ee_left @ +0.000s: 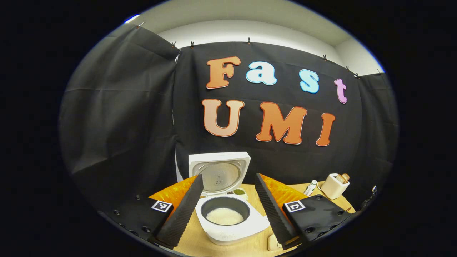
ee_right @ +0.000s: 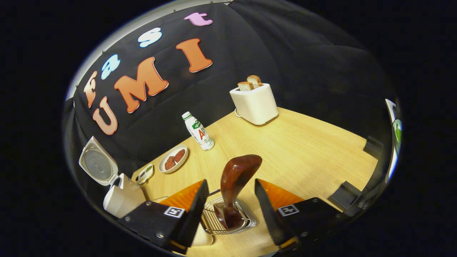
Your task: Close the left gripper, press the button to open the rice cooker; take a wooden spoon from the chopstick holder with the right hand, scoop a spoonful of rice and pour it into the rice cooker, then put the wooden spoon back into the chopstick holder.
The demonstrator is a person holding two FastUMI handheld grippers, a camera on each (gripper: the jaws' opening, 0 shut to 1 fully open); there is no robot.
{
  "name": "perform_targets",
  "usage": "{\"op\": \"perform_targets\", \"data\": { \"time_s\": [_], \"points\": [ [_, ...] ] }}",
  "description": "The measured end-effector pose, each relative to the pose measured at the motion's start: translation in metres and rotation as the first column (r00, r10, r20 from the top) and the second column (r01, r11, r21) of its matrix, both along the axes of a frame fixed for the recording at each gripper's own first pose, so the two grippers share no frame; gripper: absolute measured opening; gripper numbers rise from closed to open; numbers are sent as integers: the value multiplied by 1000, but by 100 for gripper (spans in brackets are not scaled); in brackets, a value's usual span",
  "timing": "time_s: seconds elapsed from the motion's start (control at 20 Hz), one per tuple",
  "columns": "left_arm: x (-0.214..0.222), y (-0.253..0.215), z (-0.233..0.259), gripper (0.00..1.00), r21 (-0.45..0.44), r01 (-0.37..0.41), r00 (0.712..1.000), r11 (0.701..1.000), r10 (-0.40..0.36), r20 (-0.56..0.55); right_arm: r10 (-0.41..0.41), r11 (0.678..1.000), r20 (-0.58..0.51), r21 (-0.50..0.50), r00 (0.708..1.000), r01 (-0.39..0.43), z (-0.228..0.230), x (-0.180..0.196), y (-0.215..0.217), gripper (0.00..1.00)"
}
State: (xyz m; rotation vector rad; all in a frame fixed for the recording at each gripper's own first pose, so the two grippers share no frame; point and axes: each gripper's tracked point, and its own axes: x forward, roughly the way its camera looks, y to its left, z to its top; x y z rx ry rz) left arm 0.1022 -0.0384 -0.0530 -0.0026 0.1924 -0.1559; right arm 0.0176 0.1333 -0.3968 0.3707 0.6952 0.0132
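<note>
Left tool (ee_left: 228, 207) hangs released, fingers spread wide above the white rice cooker (ee_left: 228, 217), whose lid stands up and whose dark inner pot holds white rice (ee_left: 225, 216) on the pale wooden bench (ee_left: 250, 246). Right tool (ee_right: 228, 210), seen in the right gripper view, is likewise released, its fingers apart on either side of the reddish-brown wooden spoon (ee_right: 235, 178), which stands in the wire chopstick holder (ee_right: 228, 221).

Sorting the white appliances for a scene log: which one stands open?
The rice cooker: its lid is swung upright, showing rice in the pot. The toaster has no lid, just bread slices sticking out on top.
</note>
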Motion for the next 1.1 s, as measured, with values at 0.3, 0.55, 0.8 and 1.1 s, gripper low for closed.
{"op": "perform_targets", "data": {
  "time_s": [0.3, 0.55, 0.8, 1.1],
  "points": [
    [15, -4, 1, 99, -34, 13, 999, 999, -15, -35, -33, 986, 33, -160, 999, 38, 50, -5, -30, 95],
    [55, 2, 13, 99, -29, -12, 997, 1000, 10, -82, -12, 981, 144, -190, 990, 39, 115, -9, -37, 95],
    [106, -9, 20, 99, -14, 23, 986, 1000, -25, -166, 43, 975, 211, -223, 977, 5, 154, -14, -35, 95],
    [180, -27, 7, 99, 12, 40, 958, 999, -35, -284, 80, 977, 229, -210, 970, -31, 176, -24, -25, 95]
  ]
}}
